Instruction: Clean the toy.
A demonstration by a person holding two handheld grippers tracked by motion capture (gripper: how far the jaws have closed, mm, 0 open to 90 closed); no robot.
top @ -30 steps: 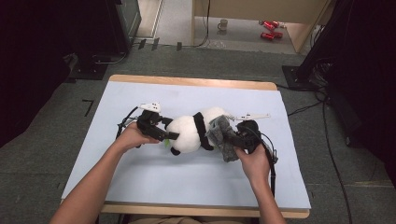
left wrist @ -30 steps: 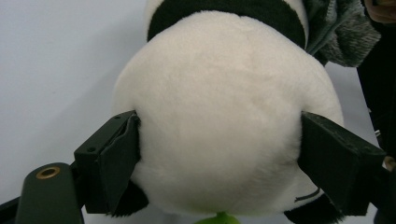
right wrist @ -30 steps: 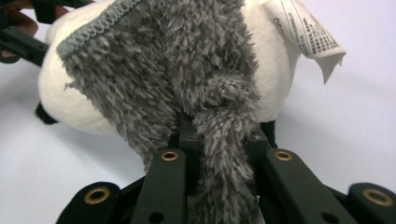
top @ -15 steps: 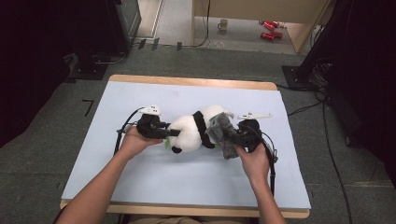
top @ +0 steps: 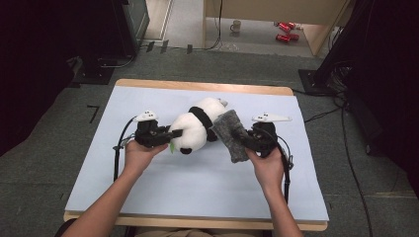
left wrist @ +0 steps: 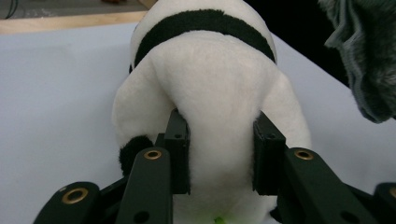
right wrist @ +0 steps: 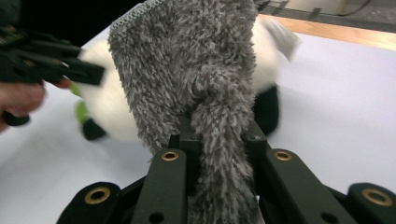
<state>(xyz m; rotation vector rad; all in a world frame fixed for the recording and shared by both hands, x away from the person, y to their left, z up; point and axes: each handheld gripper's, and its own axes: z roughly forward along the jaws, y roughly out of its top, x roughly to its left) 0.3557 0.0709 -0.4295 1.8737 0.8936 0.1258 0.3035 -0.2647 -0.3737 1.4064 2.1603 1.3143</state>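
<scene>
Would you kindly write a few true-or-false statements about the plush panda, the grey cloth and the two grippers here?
1. The left gripper is clamped on the plush panda. True.
2. The right gripper holds nothing. False: it pinches the grey cloth.
3. The panda lies on the bare floor. False: it is over the pale blue table cover.
4. In the high view the cloth is beside the panda. True.

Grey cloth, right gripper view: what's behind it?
Behind the grey cloth lies the panda plush: white body and a black paw show on both sides. The cloth covers its middle. The left gripper reaches in beyond.
</scene>
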